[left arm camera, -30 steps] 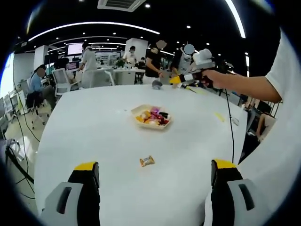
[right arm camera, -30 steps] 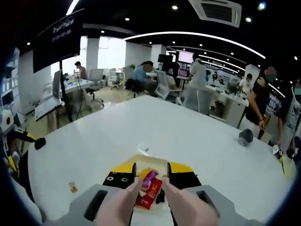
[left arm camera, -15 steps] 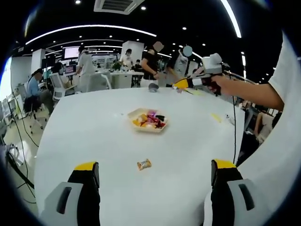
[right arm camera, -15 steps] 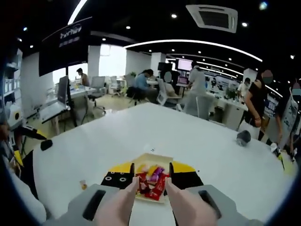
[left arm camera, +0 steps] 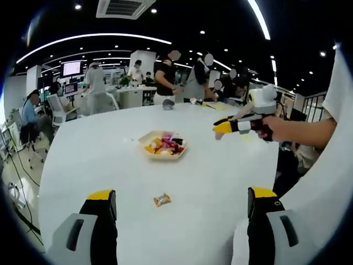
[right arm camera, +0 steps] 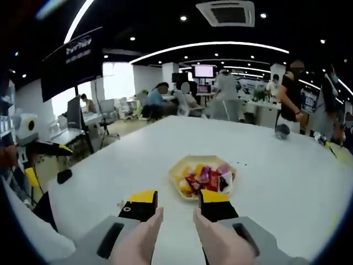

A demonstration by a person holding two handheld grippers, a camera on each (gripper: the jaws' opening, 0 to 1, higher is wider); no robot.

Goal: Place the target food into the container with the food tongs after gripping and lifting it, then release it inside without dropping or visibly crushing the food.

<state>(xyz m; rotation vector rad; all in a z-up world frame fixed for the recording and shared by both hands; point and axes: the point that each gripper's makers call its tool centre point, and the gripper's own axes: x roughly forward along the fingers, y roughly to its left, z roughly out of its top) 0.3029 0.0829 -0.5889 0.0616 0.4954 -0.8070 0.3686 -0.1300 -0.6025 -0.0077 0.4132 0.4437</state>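
Note:
A pale hexagonal tray [left arm camera: 161,144] of mixed wrapped sweets sits mid-table, also ahead of my right jaws as the tray [right arm camera: 205,178]. One small orange-wrapped candy [left arm camera: 161,200] lies alone on the white table [left arm camera: 99,160], closer to me than the tray. My left gripper [left arm camera: 182,207] stands wide open above the table's near part, nothing between its yellow-tipped jaws. My right gripper [right arm camera: 177,204] hovers just short of the tray, its jaws apart and empty, with pale pink strips along their inner sides. A hand holds the right gripper [left arm camera: 234,125] right of the tray. The left gripper [right arm camera: 54,148] shows at the left edge.
A small dark round object [left arm camera: 168,105] rests at the table's far side, seen as the dark object [right arm camera: 282,130] too. Several people, desks and office chairs [left arm camera: 58,107] ring the table. A person's white sleeve [left arm camera: 336,88] fills the right edge.
My right gripper has drawn back from over the tray; the tray now lies ahead of its jaws instead of between them. In the left gripper view it moved right and lower.

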